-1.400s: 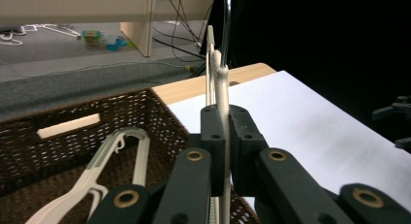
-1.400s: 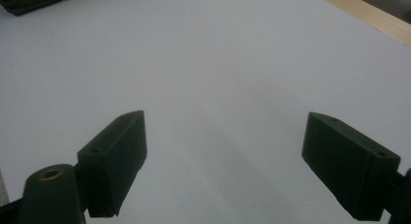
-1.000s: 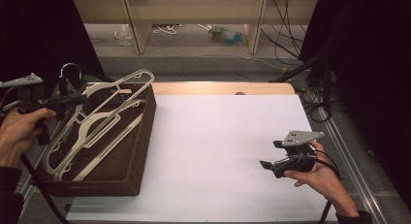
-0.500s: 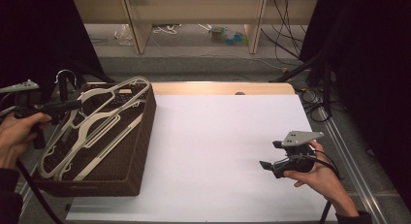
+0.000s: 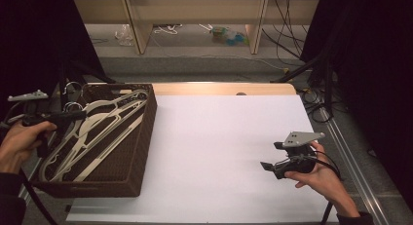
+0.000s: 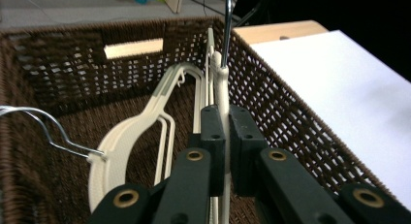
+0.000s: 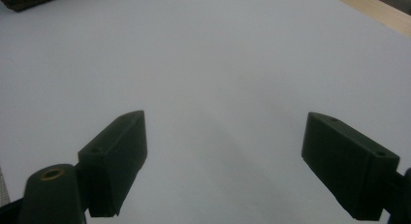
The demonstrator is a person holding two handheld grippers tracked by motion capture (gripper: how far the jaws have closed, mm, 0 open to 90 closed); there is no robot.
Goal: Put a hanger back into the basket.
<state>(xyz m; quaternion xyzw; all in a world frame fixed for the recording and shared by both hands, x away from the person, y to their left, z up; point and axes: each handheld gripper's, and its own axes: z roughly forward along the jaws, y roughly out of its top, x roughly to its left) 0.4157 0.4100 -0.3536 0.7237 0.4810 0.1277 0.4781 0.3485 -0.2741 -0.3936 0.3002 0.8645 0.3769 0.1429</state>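
So we've got the desk (image 5: 229, 152) with its big white top taking up most of the scene, a strip of bare wood showing along its far edge. On the desk's left edge sits the brown wicker basket (image 5: 141, 152), running from near the front left corner back toward the far left corner, and it's got a pile of cream hangers (image 5: 90, 142) lying slanted inside, their wire hooks up at the far end. Our left gripper (image 6: 224, 136) comes in over the basket's left rim, and its jaws are clamped tight on the neck of one cream hanger (image 6: 222, 95), just below where its metal hook (image 6: 228, 25) sticks up; in the left gripper view that hanger stands on edge close to the basket's right wall, while the others lie flatter beside it, one with a silver hook poking out to the left. Our right gripper (image 7: 225, 161) is well apart from all that, hovering near the desk's front right corner over bare white surface, jaws spread wide with nothing between them. In the high view the right hand (image 5: 319, 174) just cradles it there.
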